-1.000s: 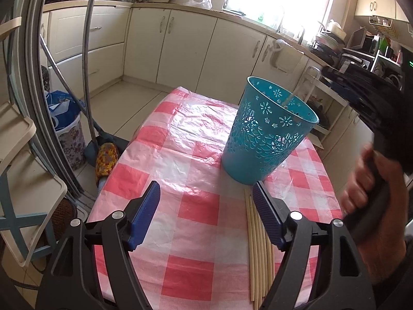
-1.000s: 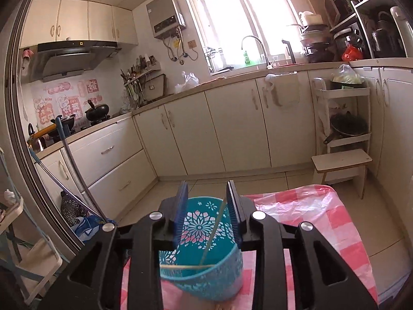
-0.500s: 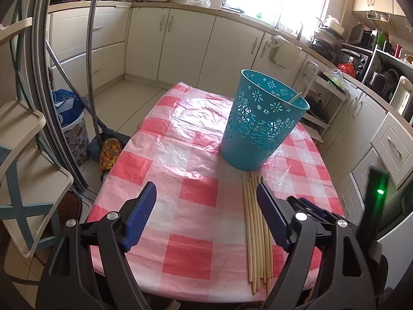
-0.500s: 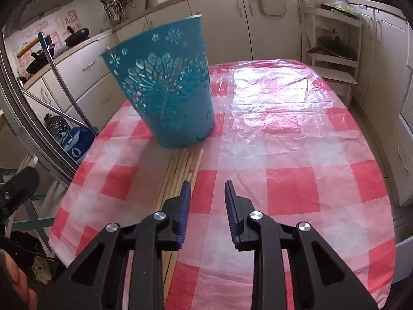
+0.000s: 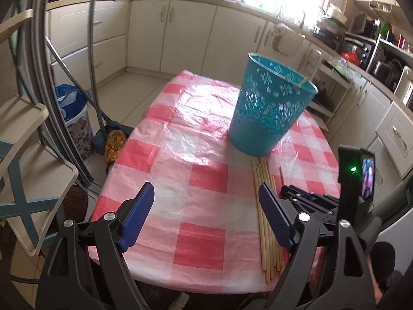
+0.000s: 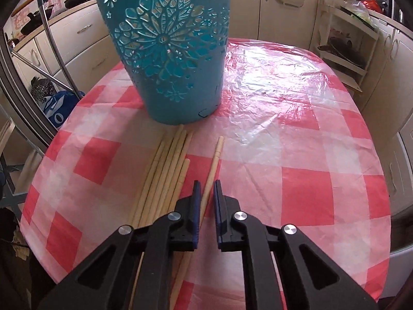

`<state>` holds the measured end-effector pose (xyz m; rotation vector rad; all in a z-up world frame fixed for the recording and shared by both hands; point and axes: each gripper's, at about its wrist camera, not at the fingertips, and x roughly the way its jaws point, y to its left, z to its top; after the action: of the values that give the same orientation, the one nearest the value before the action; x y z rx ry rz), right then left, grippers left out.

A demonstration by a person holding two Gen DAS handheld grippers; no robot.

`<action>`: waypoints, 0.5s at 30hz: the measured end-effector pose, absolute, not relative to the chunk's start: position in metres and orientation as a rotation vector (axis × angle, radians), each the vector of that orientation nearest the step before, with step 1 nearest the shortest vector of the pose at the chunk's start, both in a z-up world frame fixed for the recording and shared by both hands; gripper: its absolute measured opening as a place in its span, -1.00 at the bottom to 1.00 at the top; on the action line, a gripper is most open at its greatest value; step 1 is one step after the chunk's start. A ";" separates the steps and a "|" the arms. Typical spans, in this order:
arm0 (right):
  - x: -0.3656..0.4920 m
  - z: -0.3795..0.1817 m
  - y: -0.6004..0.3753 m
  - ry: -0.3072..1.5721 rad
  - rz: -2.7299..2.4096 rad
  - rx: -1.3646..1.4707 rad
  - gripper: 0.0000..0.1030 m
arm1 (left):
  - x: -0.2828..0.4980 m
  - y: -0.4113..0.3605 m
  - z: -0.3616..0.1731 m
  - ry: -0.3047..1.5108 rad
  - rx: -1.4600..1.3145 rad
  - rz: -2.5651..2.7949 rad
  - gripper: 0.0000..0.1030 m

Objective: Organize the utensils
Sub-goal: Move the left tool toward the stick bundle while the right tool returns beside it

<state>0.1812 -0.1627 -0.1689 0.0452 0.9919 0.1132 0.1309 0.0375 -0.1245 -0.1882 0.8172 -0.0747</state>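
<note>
A teal cut-out basket [image 5: 271,111] [image 6: 170,51] stands on the pink checked table, with one chopstick [image 5: 300,82] leaning inside it. Several pale wooden chopsticks [image 5: 265,219] [image 6: 165,175] lie in a bundle in front of it. A single chopstick [image 6: 215,160] lies just right of the bundle. My right gripper [image 6: 207,184] is low over the cloth, its jaws closing to a narrow gap with that chopstick between the pads. My left gripper [image 5: 205,187] hovers left of the bundle, its jaws opening wide with nothing between them.
The tablecloth [image 5: 196,155] ends at a rounded near edge. Left of the table stand a folding step stool [image 5: 28,155], a mop [image 5: 108,134] and a bin with a blue bag [image 5: 74,108]. Cabinets [image 5: 185,31] line the far wall. The right gripper's body [image 5: 356,178] shows a green light.
My right gripper came down from above the basket to the tabletop and closed its jaws around the single chopstick. The left gripper's jaws widened slightly; the hand stayed put.
</note>
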 end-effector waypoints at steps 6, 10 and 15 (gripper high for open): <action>0.168 -0.169 -0.184 1.006 0.143 0.075 -0.83 | 0.161 0.004 -0.151 0.913 -0.094 -0.118 0.55; 0.164 -0.169 -0.192 0.998 0.162 0.112 -0.83 | 0.184 -0.015 -0.170 0.965 -0.056 -0.116 0.54; 0.165 -0.170 -0.199 0.995 0.191 0.155 -0.83 | 0.204 -0.030 -0.188 1.005 -0.002 -0.087 0.54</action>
<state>0.1655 -0.1988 -0.1701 0.1547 0.9950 0.1907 0.2043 -0.0304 -0.1881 -0.0018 1.0049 -0.0866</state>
